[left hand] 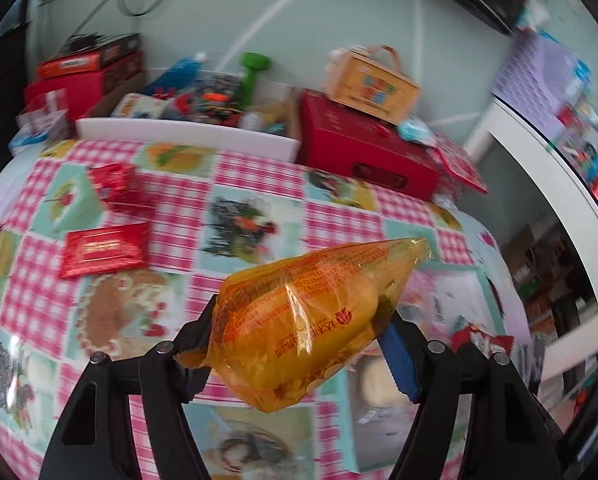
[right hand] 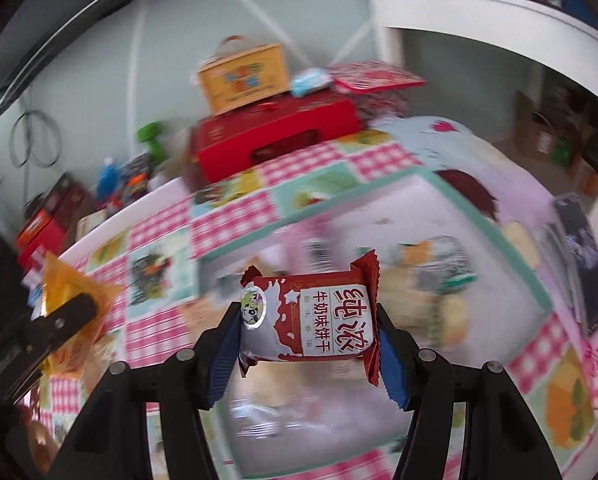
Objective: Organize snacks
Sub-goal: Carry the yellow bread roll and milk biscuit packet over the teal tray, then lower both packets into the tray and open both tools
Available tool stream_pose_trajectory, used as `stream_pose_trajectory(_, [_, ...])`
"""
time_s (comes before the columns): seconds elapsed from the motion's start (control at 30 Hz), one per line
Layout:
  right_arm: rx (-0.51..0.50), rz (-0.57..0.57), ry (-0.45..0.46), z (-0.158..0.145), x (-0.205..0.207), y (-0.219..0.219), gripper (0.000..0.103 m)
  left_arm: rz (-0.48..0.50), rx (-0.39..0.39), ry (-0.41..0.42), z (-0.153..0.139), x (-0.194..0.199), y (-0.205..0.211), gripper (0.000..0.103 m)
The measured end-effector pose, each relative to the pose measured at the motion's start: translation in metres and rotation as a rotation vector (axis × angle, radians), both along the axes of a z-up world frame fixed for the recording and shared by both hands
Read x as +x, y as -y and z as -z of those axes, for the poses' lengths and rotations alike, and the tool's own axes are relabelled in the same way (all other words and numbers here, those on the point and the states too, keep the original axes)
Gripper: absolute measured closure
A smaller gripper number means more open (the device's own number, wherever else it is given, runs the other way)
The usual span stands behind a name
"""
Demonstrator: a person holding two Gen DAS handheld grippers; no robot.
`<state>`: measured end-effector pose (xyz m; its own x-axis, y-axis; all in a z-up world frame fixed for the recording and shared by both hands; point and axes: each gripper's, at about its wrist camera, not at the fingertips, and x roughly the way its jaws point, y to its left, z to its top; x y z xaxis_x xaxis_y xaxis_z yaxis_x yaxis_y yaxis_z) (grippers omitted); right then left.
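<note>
My left gripper [left hand: 299,344] is shut on a yellow-orange snack bag [left hand: 311,320], held above the checked tablecloth [left hand: 259,184]. In the right wrist view that bag [right hand: 71,288] and the left gripper show at the left edge. My right gripper [right hand: 307,336] is shut on a red-and-white biscuit packet [right hand: 311,316], hanging over a clear bin with a teal rim [right hand: 495,236] that holds several blurred snacks. Two red packets [left hand: 105,250] [left hand: 117,186] lie on the cloth at the left of the left wrist view.
At the table's back stand a white tray [left hand: 187,136] of mixed items, a red box [left hand: 363,148] with an orange carry box [left hand: 373,82] on top, and red boxes [left hand: 83,76] at the far left. A white shelf [left hand: 539,168] stands to the right.
</note>
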<state>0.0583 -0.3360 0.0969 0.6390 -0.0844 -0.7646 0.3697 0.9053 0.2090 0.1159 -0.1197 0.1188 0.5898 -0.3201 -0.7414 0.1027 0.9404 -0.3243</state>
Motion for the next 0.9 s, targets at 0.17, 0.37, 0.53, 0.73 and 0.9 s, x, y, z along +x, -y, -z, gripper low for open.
stream_pose_trajectory(0.17, [0.021,0.05,-0.025,0.009,-0.005,0.03,0.039,0.122,0.021,0.005,0.0,-0.008,0.046,0.029])
stream_pose_trajectory(0.37, [0.014,0.122,-0.025,0.011,-0.018,0.065,0.039,0.224,0.049,0.002,0.008,-0.016,0.085,0.029])
stream_pose_trajectory(0.53, [0.023,0.231,-0.044,0.019,-0.031,0.102,0.038,0.263,0.077,0.018,0.015,-0.02,0.104,0.029])
stream_pose_trajectory(0.73, [0.051,0.305,-0.061,0.03,-0.04,0.131,0.038,0.303,0.096,0.037,0.022,-0.023,0.122,0.029])
stream_pose_trajectory(0.9, [0.081,0.32,-0.072,0.041,-0.04,0.14,0.038,0.333,0.112,0.052,0.028,-0.024,0.138,0.029])
